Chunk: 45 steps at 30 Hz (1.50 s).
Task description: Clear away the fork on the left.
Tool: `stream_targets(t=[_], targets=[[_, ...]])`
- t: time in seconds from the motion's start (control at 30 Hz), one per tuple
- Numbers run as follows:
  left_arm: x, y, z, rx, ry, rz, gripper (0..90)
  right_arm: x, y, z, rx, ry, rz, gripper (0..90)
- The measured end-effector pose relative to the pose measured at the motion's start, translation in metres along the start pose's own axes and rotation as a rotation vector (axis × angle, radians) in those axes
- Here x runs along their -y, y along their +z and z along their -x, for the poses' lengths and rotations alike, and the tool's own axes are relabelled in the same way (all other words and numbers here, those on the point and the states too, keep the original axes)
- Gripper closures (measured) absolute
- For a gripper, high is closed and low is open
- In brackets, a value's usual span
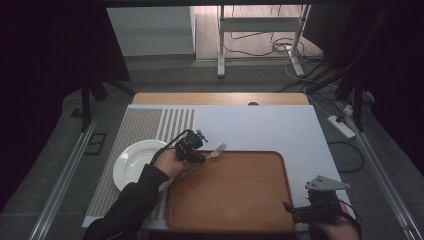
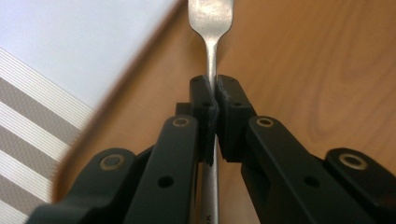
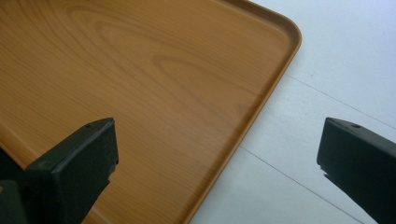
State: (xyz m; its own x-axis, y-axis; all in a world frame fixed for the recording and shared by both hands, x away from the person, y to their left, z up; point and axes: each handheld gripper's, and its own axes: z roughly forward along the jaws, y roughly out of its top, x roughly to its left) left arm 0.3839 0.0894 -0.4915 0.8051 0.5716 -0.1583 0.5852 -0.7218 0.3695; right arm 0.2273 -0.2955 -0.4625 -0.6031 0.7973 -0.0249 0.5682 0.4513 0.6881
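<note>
One fork (image 2: pixel 211 28), slim and metal, sits clamped by its handle between the pads of the left hand-held gripper (image 2: pixel 213 100), tines pointing forward and away from the jaws, out past the far left corner of the wooden tray (image 1: pixel 235 190). It looks light and stiff but smooth, so I judge it could swivel or slip in a narrow pinch; a hold on the flat of the handle, near its middle, seems the surest. Below this hand-held gripper lies the tray's edge, and just behind it, on the striped mat (image 1: pixel 145 125), a white plate (image 1: pixel 132 160). The right hand-held gripper (image 1: pixel 300 212) rests well apart at the tray's near right corner, its jaws spread wide with nothing between them, over the white desk (image 1: pixel 260 127).
</note>
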Motion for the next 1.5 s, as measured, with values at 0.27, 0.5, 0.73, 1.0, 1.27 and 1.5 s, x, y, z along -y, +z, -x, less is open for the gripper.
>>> stream_targets(t=[0.27,0.5,0.73,1.0,1.27,1.5], targets=[[0.024,-0.001,0.021,0.009,-0.032,-0.009,86.0,0.0,-0.001,0.0,-0.002,0.001,0.014,0.0],[0.046,-0.004,0.038,0.027,-0.072,0.003,86.0,0.0,-0.002,0.0,-0.004,-0.002,0.018,0.0],[0.062,-0.001,0.056,0.028,-0.093,-0.012,85.8,0.0,-0.002,0.0,-0.006,-0.003,0.017,0.0],[0.065,-0.001,0.068,-0.004,-0.041,0.061,83.4,0.0,-0.001,0.0,-0.011,-0.008,0.017,0.0],[0.058,0.003,0.076,0.02,0.013,0.093,89.3,0.0,-0.001,-0.001,-0.013,-0.011,0.016,0.0],[0.059,0.007,0.07,-0.012,0.02,0.043,89.3,0.0,-0.002,-0.001,-0.014,-0.016,0.016,0.0]])
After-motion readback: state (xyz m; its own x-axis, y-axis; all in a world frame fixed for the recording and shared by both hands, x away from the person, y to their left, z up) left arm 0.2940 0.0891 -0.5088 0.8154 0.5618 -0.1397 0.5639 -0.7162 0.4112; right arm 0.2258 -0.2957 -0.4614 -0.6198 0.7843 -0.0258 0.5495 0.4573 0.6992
